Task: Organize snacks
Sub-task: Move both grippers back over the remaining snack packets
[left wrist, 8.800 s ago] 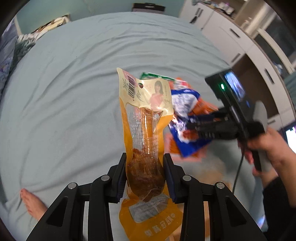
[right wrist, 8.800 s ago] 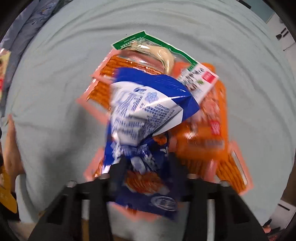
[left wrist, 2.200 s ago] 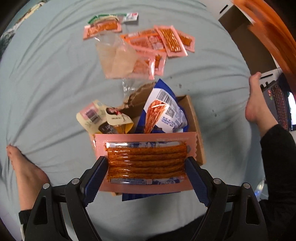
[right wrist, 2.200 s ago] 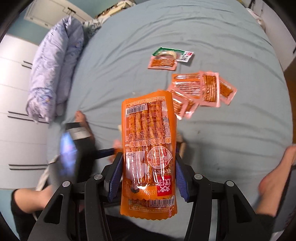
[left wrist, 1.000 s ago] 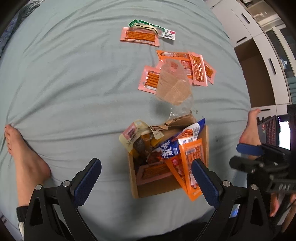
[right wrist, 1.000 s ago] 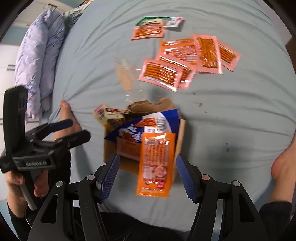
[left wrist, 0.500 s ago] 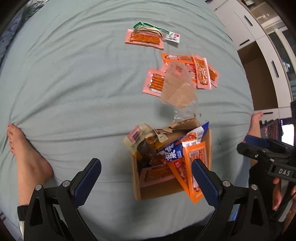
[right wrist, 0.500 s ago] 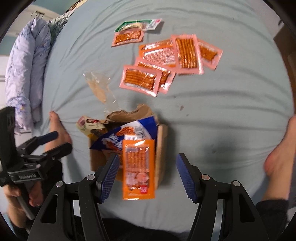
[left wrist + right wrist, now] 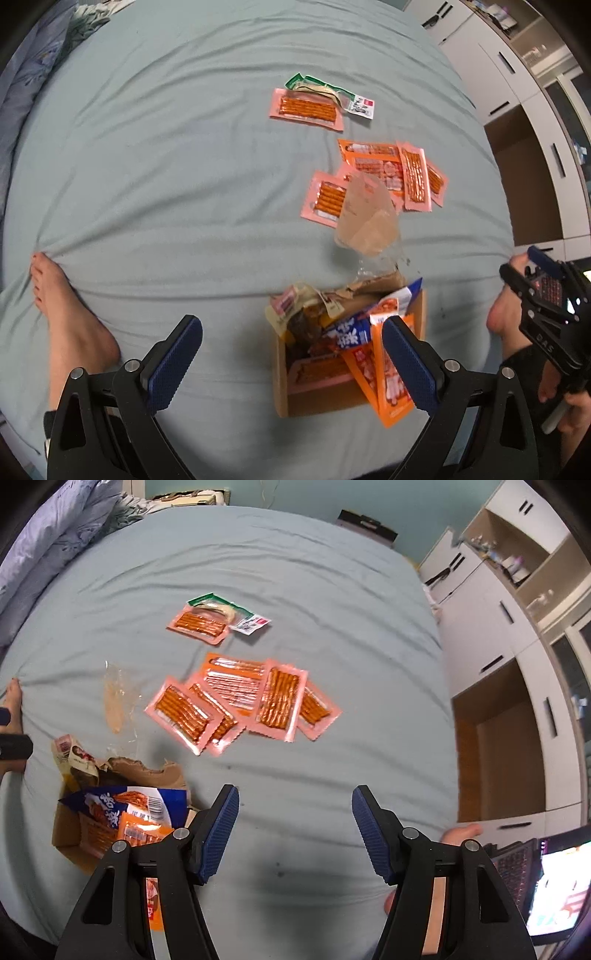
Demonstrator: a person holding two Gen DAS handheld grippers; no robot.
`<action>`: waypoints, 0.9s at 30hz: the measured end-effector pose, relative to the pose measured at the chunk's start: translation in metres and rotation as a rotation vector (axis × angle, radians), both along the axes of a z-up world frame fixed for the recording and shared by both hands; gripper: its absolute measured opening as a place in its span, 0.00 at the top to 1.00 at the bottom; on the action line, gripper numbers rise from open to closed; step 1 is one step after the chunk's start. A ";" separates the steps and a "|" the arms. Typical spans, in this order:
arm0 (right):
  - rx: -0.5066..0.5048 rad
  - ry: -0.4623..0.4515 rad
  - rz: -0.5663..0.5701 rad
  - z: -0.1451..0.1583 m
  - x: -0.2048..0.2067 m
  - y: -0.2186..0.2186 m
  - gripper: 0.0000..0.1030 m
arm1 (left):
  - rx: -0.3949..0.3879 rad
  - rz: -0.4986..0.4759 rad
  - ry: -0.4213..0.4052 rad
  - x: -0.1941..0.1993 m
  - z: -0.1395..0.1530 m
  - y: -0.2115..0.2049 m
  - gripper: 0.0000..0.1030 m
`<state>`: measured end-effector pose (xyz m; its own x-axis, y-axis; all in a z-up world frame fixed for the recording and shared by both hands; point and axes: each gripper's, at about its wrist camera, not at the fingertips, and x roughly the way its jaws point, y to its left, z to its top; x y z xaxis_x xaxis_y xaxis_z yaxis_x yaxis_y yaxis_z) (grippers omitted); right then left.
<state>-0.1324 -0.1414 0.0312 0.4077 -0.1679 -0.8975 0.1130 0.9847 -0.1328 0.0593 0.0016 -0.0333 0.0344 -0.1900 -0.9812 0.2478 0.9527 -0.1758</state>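
A brown cardboard box (image 9: 317,397) (image 9: 64,830) sits on the bed, stuffed with snack packs: a blue bag (image 9: 349,334) (image 9: 125,805), an orange pack (image 9: 388,391) hanging over its edge, a pink pack (image 9: 317,371). Several pink and orange stick-snack packs (image 9: 384,177) (image 9: 240,705) lie loose farther out. A pink pack (image 9: 306,110) (image 9: 197,624) lies on a green-edged pack (image 9: 332,94) (image 9: 221,607). My left gripper (image 9: 291,354) is open and empty above the box. My right gripper (image 9: 295,830) is open and empty over bare sheet, right of the box.
A clear plastic wrapper (image 9: 369,218) (image 9: 116,698) lies beside the box. Bare feet rest on the sheet (image 9: 70,325) (image 9: 460,830). A pillow (image 9: 48,542) lies at the far left; white cabinets (image 9: 517,635) and a laptop (image 9: 546,886) stand right of the bed.
Both grippers let go of their packs, which now sit in the box. The right gripper has since swung right, away from the box; the left has shifted slightly left.
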 end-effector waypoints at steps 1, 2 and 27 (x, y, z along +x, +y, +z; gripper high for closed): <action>0.046 0.010 0.010 -0.003 0.000 -0.001 0.39 | 0.008 -0.004 -0.001 0.001 -0.001 -0.002 0.03; 0.096 0.023 0.017 -0.006 0.000 -0.003 0.39 | 0.016 -0.011 0.002 0.004 -0.003 -0.004 0.03; 0.517 0.145 -0.220 -0.110 0.128 -0.135 0.39 | 0.152 -0.009 -0.133 0.150 -0.037 -0.039 0.03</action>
